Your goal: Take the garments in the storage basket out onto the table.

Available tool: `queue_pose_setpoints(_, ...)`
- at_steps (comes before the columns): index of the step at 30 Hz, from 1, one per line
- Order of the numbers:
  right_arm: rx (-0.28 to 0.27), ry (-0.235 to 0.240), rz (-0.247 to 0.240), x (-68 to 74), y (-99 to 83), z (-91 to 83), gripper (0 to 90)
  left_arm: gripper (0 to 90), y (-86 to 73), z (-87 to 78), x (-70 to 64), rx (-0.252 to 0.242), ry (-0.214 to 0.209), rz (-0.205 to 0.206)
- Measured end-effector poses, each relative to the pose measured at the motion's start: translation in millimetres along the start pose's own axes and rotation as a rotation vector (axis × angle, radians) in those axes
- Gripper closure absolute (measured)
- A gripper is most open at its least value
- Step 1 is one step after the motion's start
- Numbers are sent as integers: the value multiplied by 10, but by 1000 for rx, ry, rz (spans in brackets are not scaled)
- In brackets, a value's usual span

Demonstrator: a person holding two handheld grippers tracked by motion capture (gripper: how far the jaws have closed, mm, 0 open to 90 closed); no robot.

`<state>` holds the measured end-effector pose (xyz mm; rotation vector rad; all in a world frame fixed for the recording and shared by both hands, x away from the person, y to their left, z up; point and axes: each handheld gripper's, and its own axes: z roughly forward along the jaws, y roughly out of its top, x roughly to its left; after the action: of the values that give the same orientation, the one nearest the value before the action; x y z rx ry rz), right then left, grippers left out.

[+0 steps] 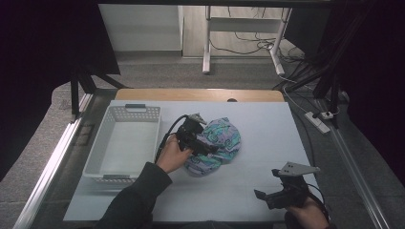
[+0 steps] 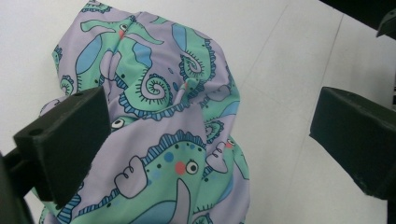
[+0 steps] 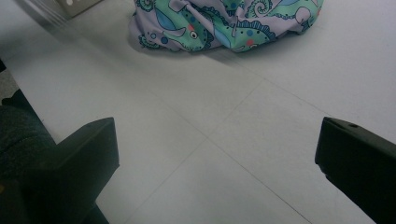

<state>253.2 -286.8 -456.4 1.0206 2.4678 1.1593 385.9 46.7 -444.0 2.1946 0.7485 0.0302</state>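
1. Lilac cloth (image 1: 217, 145) printed with green and blue sea creatures lies crumpled on the white table (image 1: 267, 124), just right of the white basket (image 1: 125, 140).
2. My left gripper (image 1: 206, 149) hovers right over the cloth; in the left gripper view my jaws stand wide apart, the cloth (image 2: 173, 121) bunched between and below them, nothing pinched.
3. My right gripper (image 1: 274, 193) rests near the table's front right corner, well apart from the cloth, jaws spread and holding nothing.
4. From the right gripper view the cloth (image 3: 224, 25) sits far ahead.
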Motion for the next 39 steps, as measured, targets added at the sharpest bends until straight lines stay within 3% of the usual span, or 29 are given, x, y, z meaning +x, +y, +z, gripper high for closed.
queue_pose_setpoints(14,-3,0,-2,2,0,-3,0,0,-117,-161,-20,-21,-37,-27)
queue_pose_setpoints(39,-22,-4,-11,14,-4,-24,0,1,-345,-458,-170,-53,15,1)
